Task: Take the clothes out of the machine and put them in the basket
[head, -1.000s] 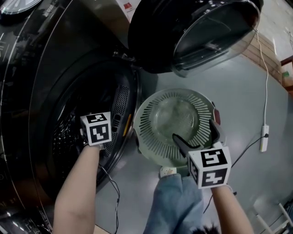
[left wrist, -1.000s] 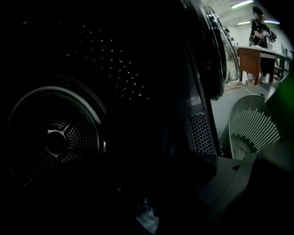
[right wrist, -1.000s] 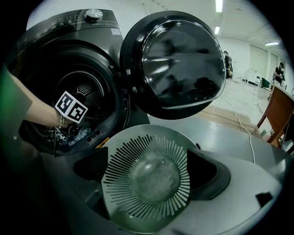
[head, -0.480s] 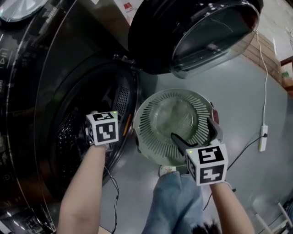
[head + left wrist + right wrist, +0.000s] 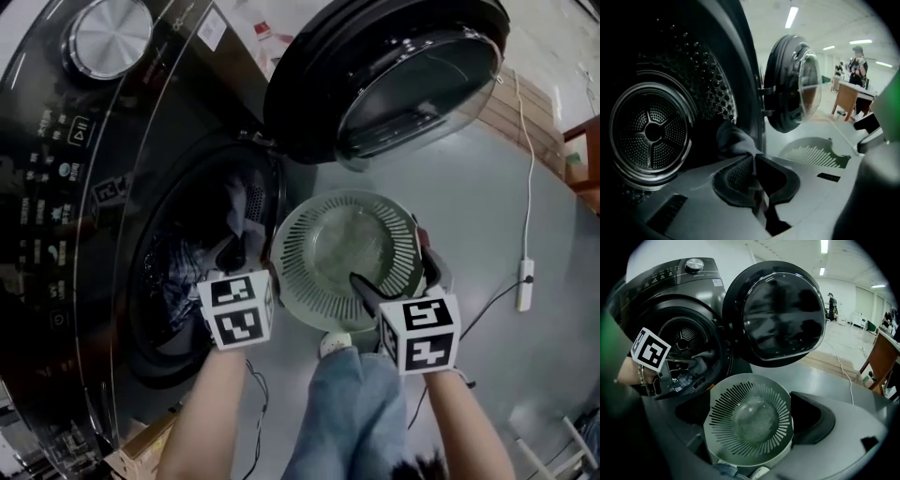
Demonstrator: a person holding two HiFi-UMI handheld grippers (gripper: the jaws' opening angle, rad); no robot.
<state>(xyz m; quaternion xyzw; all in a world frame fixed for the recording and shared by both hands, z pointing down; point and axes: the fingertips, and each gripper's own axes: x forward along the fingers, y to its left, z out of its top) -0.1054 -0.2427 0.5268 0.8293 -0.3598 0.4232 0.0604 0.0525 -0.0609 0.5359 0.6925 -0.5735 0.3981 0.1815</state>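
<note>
Head view: my left tool (image 5: pixel 234 258) is at the mouth of the dark washing machine (image 5: pixel 94 187), its marker cube toward me. More clothes (image 5: pixel 187 267) lie in a heap inside the drum, just beyond it. The round door (image 5: pixel 375 75) stands swung open above the pale slatted basket (image 5: pixel 300 253). The basket sits on the grey floor (image 5: pixel 487 216), just beside the machine's opening. My right tool (image 5: pixel 398 281) hangs over the basket's near side with its jaws spread. A white cable (image 5: pixel 525 272) trails across the floor to the right. A leg in jeans (image 5: pixel 352 412) shows between my two arms.

Left gripper view: the left tool (image 5: pixel 753 161) has its jaws together, pinched on a fold of dark cloth (image 5: pixel 733 138). The cloth bunches up just past the tips, against the edge of the drum opening. The perforated drum back (image 5: pixel 651 131) fills the left side. The door (image 5: pixel 792 84) and the basket (image 5: pixel 813 152) lie off to the right, so the cloth is at the machine's mouth, well apart from the basket.

Right gripper view: the right tool (image 5: pixel 750 413) has its jaws wide apart and clamps nothing. The basket (image 5: pixel 717 399) sits below and between them, its clear bottom showing. Up left I can see the left tool (image 5: pixel 689 364) at the drum mouth, with the dark cloth (image 5: pixel 701 363) at its tip. The open door (image 5: pixel 780 310) is beside it.
</note>
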